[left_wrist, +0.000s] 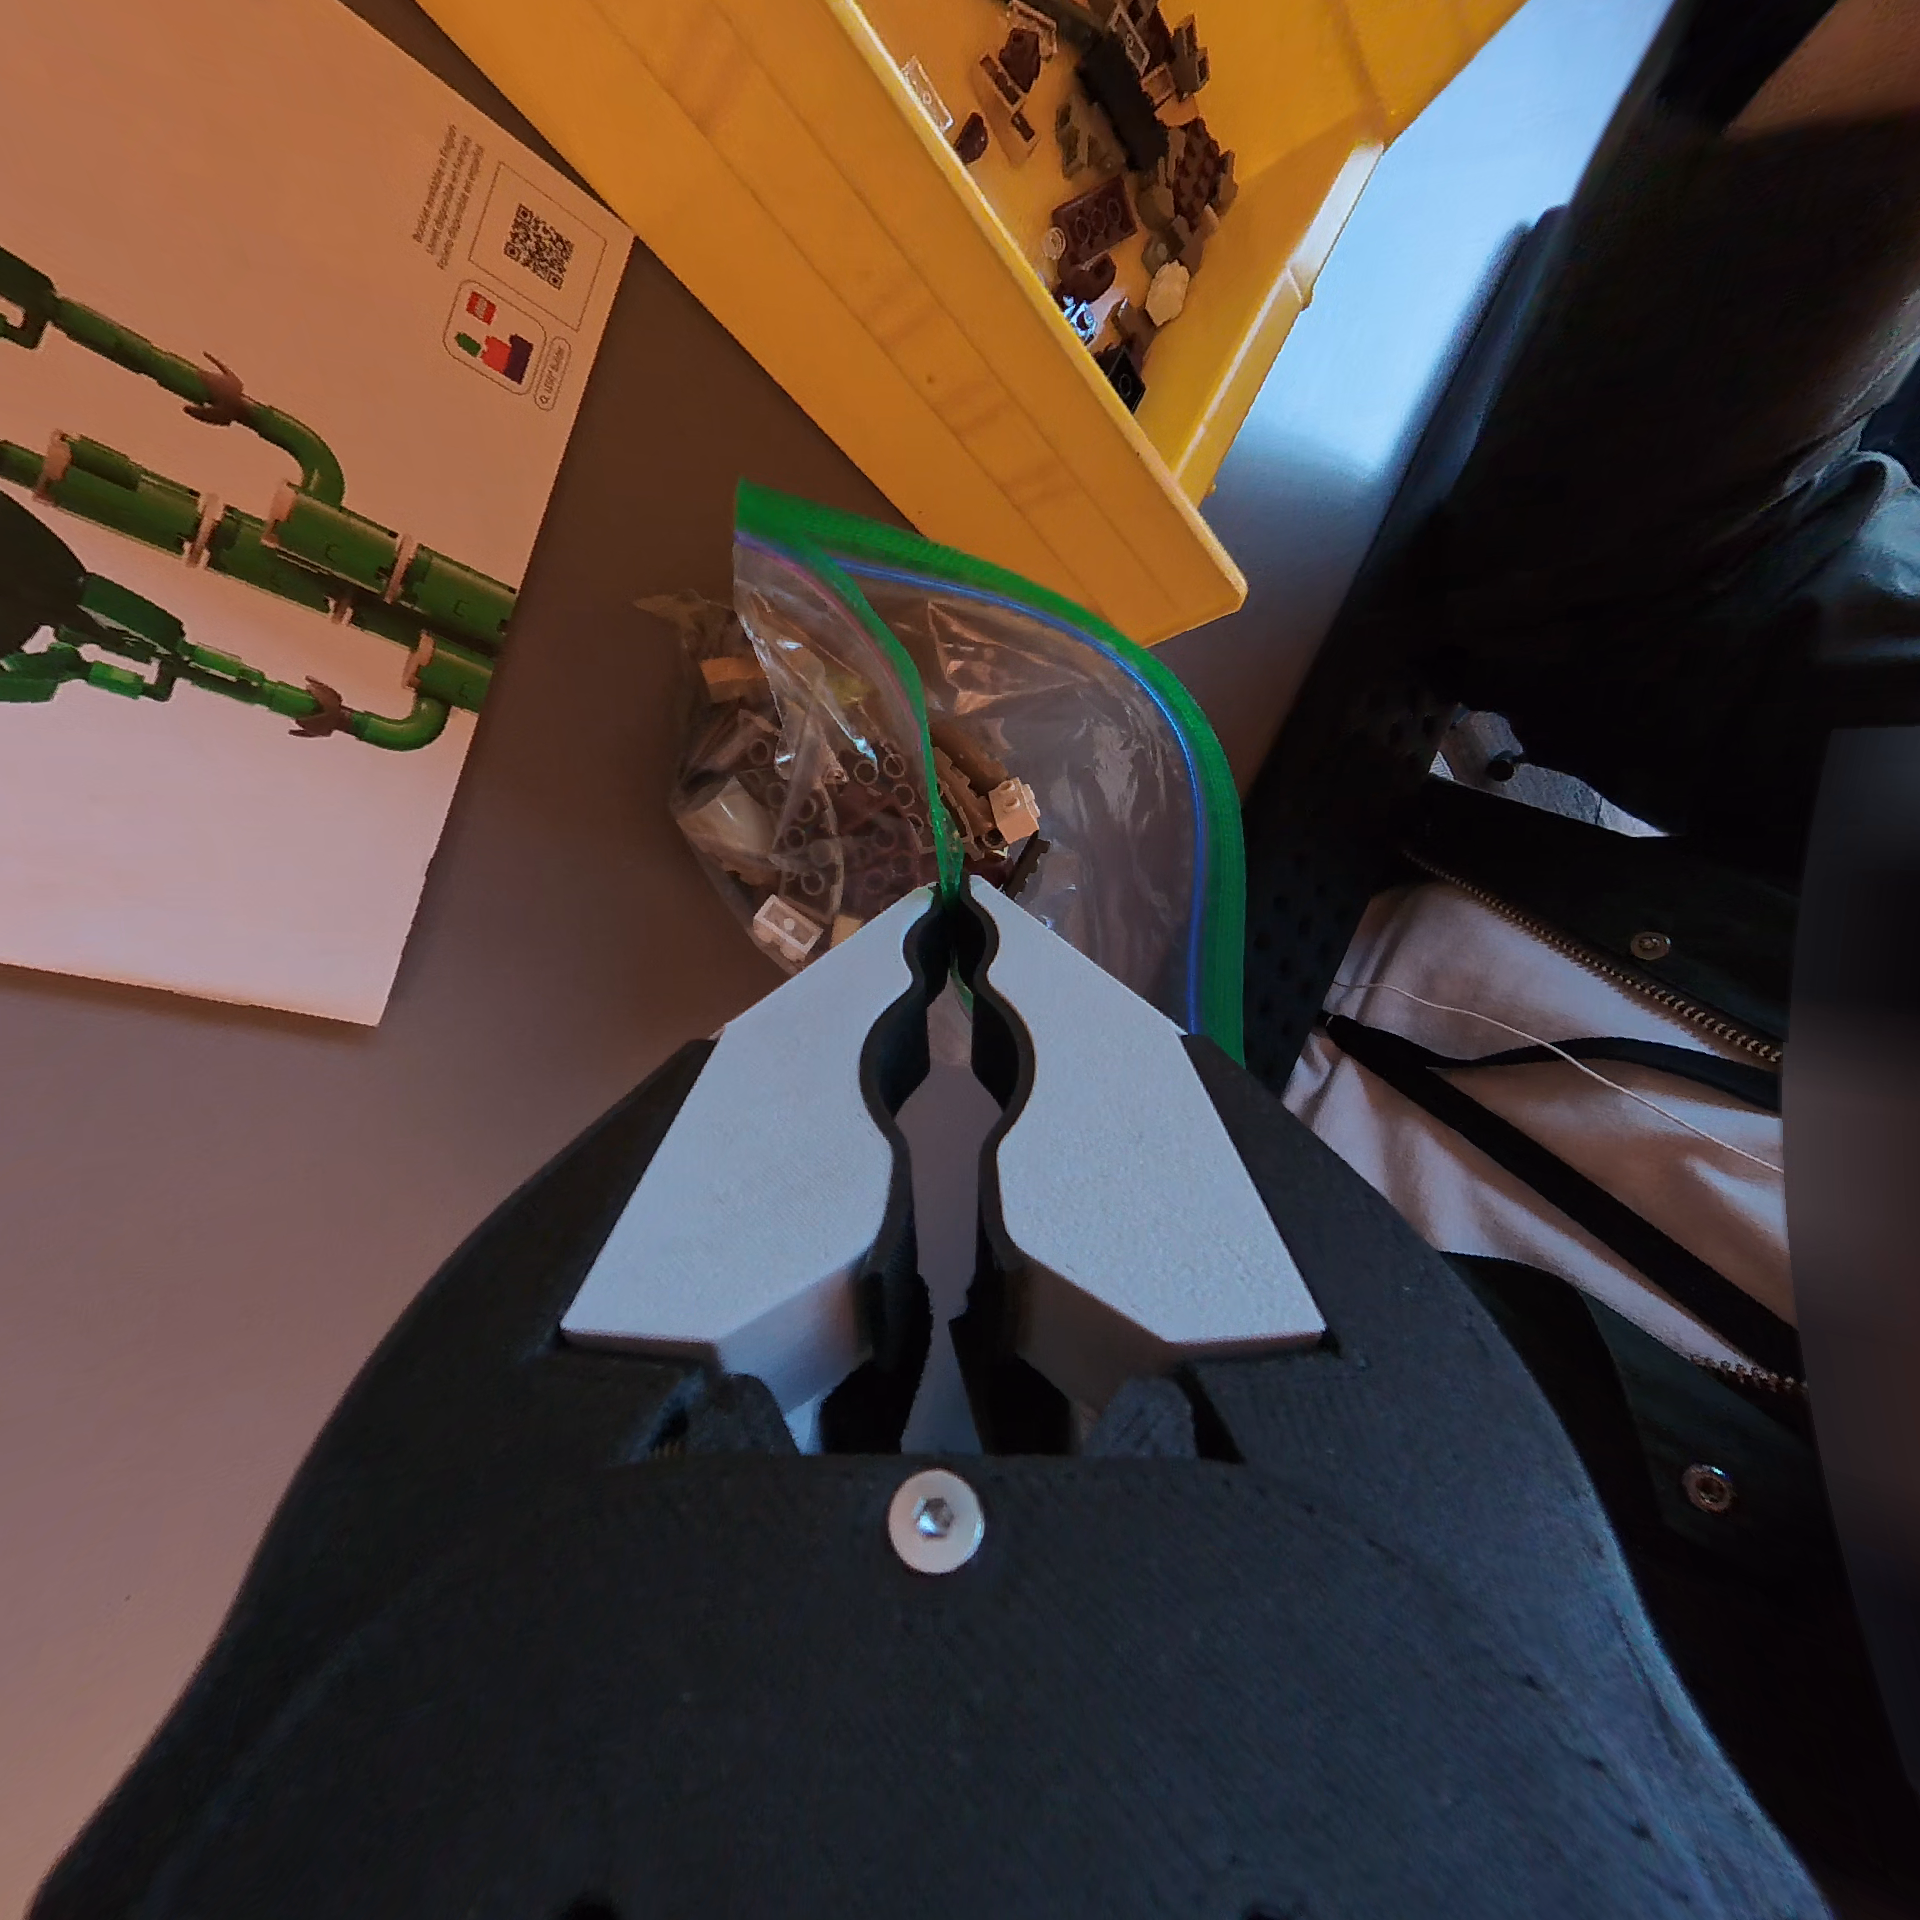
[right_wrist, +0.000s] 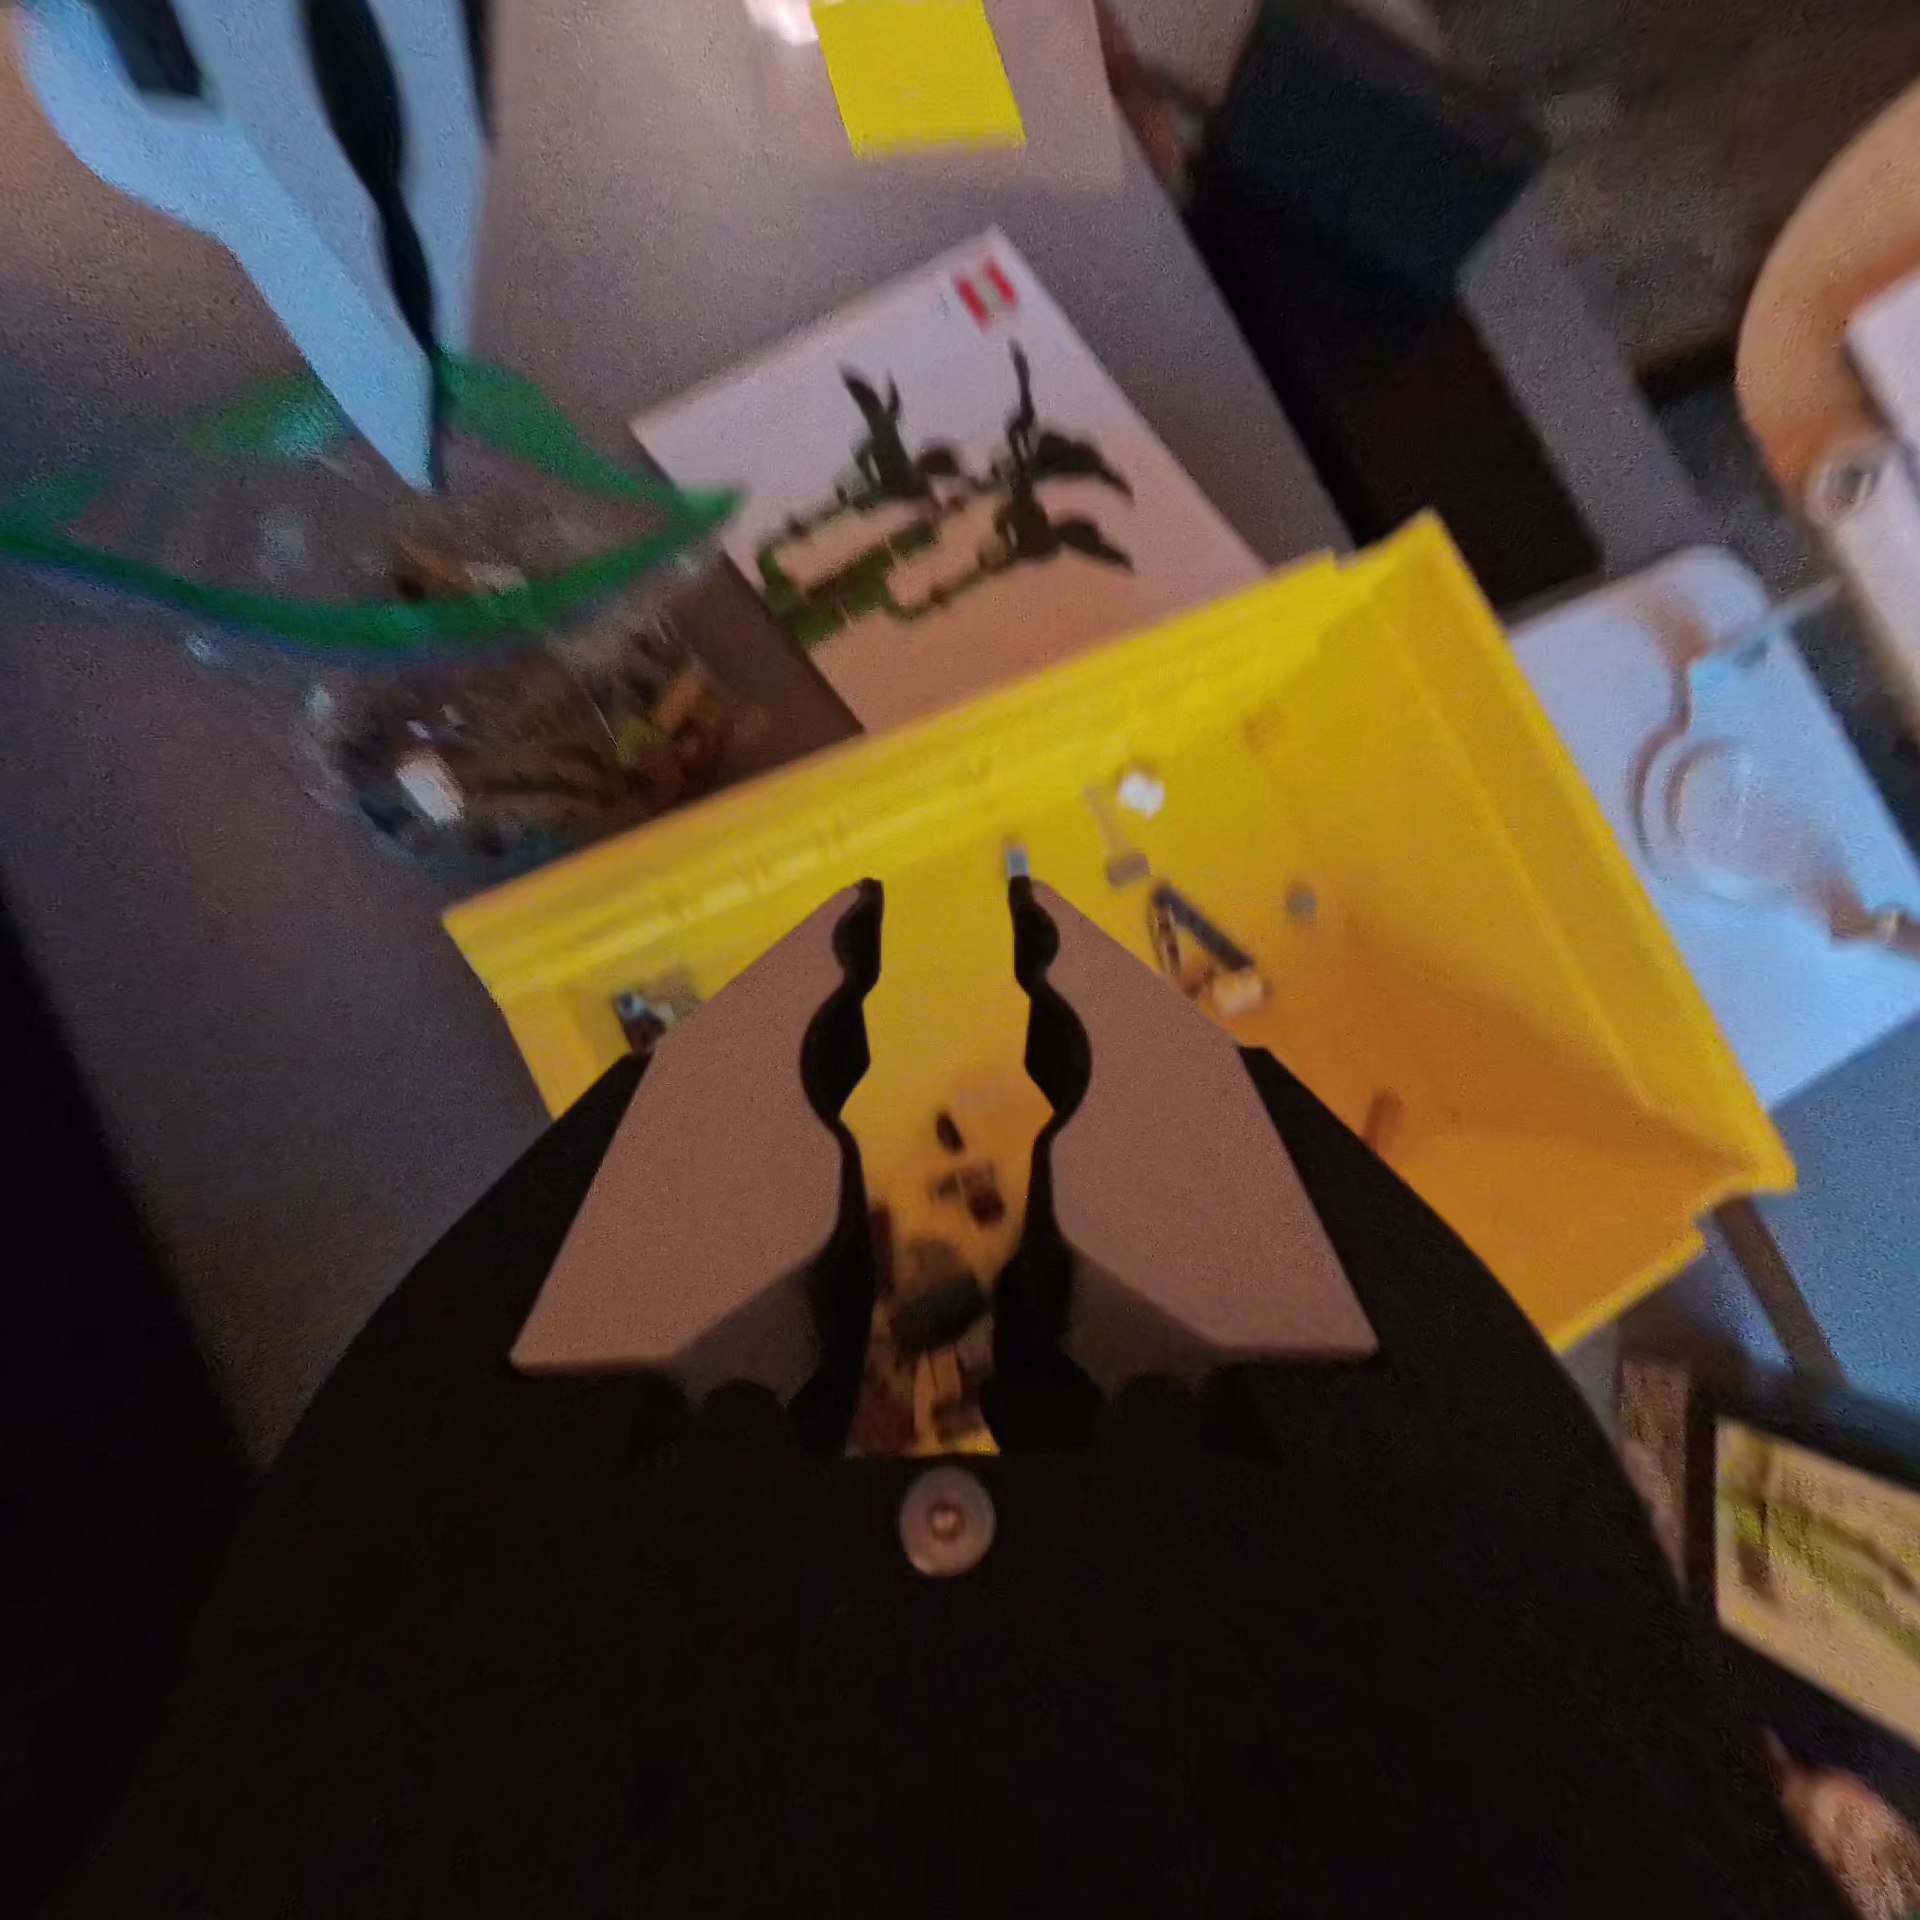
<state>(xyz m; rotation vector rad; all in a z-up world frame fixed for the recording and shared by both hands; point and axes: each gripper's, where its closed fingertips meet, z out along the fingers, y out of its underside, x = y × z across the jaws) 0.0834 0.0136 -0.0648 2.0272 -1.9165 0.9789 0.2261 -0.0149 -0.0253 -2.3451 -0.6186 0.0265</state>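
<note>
Zip bag rim pinched in left gripper; right gripper over yellow bin.

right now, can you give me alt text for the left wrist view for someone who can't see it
The left gripper is shut on the green zip edge of a clear plastic bag of small toy bricks, over a grey table. A yellow bin holding more bricks sits beyond the bag, and a white instruction booklet with a green plant picture lies to the left.

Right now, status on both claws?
Left claw shut on clear green-rimmed zip bag. Right claw open, empty, over yellow plastic bin.
</note>
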